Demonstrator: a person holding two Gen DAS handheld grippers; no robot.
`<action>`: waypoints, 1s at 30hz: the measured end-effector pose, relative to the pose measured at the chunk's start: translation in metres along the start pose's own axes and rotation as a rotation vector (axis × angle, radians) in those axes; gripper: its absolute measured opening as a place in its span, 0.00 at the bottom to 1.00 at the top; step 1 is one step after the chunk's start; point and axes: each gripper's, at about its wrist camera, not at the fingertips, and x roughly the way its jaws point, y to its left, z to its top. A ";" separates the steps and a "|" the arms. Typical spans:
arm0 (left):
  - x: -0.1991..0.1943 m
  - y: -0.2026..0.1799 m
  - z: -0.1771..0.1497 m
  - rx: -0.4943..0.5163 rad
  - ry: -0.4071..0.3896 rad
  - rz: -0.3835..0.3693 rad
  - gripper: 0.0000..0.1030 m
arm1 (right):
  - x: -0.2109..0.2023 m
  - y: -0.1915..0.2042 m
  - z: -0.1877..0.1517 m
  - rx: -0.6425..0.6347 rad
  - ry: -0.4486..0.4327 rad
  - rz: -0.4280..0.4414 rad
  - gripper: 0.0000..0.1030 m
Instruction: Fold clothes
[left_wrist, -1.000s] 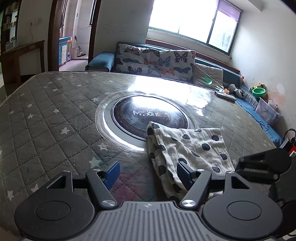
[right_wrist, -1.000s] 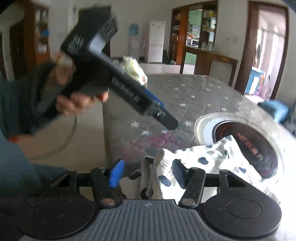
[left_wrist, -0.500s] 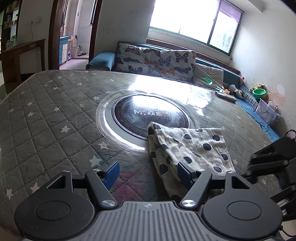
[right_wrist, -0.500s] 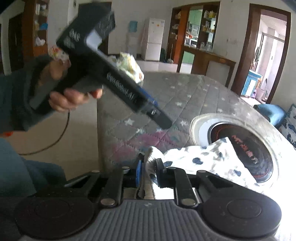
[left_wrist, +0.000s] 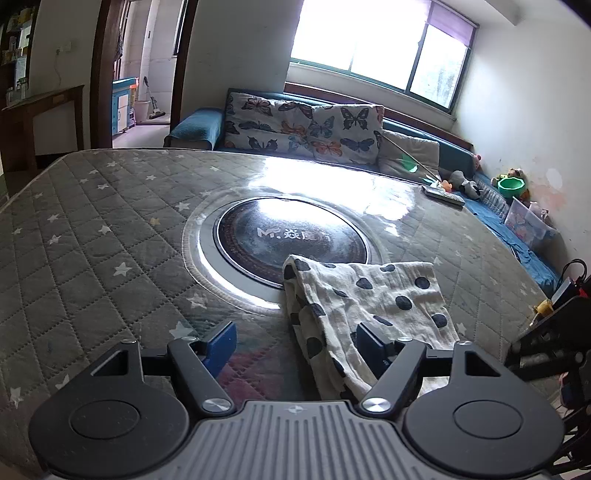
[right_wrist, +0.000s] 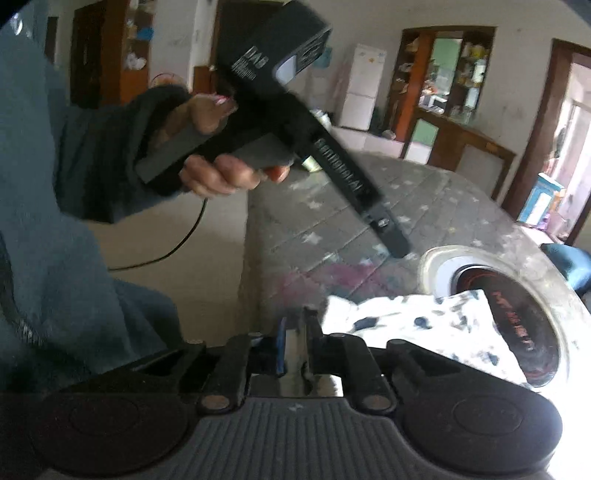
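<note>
A cream cloth with dark polka dots (left_wrist: 362, 295) lies folded on the quilted grey table (left_wrist: 92, 240), its far edge over a round black cooktop (left_wrist: 288, 232). My left gripper (left_wrist: 295, 343) is open above the table's near edge; the cloth's near end runs between its fingers, by the right finger (left_wrist: 373, 343). In the right wrist view the cloth (right_wrist: 424, 325) lies ahead. My right gripper (right_wrist: 295, 332) is nearly shut, with the cloth's near edge just to its right; a grip on it cannot be made out. The left gripper tool (right_wrist: 295, 122) hovers above in the person's hand.
A sofa with butterfly cushions (left_wrist: 303, 125) stands beyond the far table edge. Toys and a green bowl (left_wrist: 511, 182) sit at the right wall. A remote-like object (left_wrist: 443, 194) lies near the table's far right edge. The person's blue sleeve (right_wrist: 55, 221) fills the left.
My right gripper has closed from open to nearly shut at the cloth's near edge and has drawn back. The cloth shifted slightly. The left gripper stayed open and rose a little.
</note>
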 end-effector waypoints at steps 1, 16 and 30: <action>0.001 0.000 0.000 -0.003 0.002 -0.001 0.72 | -0.001 -0.001 0.001 0.002 0.000 -0.012 0.20; 0.001 0.000 -0.002 -0.006 0.008 -0.007 0.73 | 0.055 0.020 0.006 -0.063 0.074 -0.101 0.39; 0.003 0.000 -0.003 -0.009 0.011 -0.014 0.73 | 0.054 0.011 0.011 -0.006 0.084 -0.097 0.18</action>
